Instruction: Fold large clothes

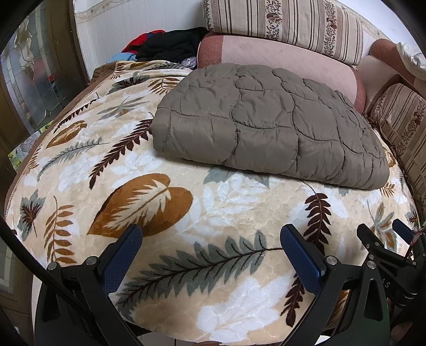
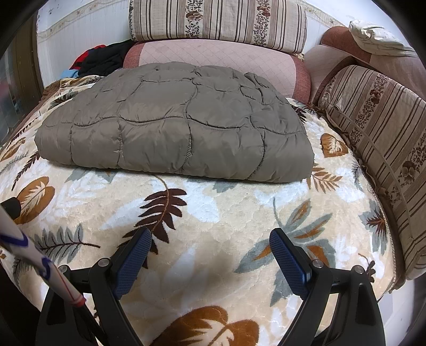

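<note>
At the far left, a pile of red, black and blue clothes lies against the white wall, behind the leaf-patterned blanket that covers the bed. The left gripper hovers over the blanket's near edge; its blue-padded fingers are spread wide and hold nothing. The folded grey-brown quilted garment lies flat on the blanket, toward the back of the bed, well apart from both grippers, with its rear edge close against a pink cushion. A striped floral pillow rests on top of that cushion. The right gripper is likewise held above the near part of the blanket, fingers wide apart and empty. At the right edge, a second striped pillow leans along the side of the bed.
</note>
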A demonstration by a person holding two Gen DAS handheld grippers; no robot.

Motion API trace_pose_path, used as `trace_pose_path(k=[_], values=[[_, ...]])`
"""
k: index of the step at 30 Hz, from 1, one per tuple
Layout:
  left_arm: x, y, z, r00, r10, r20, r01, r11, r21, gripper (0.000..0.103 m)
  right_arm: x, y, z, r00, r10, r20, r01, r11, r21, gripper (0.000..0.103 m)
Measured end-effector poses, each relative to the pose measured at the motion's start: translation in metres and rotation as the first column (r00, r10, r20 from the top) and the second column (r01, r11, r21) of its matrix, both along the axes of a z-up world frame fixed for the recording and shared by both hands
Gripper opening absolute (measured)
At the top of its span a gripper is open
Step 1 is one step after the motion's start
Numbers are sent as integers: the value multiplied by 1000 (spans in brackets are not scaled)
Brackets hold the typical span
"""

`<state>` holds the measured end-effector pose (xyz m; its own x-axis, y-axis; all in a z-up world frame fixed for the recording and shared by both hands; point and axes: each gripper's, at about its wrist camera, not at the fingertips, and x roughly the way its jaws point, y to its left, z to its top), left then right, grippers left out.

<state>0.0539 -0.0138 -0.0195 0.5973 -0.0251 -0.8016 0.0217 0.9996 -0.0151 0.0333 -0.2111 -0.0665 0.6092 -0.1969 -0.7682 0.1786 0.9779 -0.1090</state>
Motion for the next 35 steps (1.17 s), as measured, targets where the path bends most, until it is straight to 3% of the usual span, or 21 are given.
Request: trace_pose_path(k=[35], values=[[0, -2, -3, 1000, -4, -10, 4, 1000, 7, 103, 0, 1, -3, 1000, 9, -3, -9, 1000, 8, 93]])
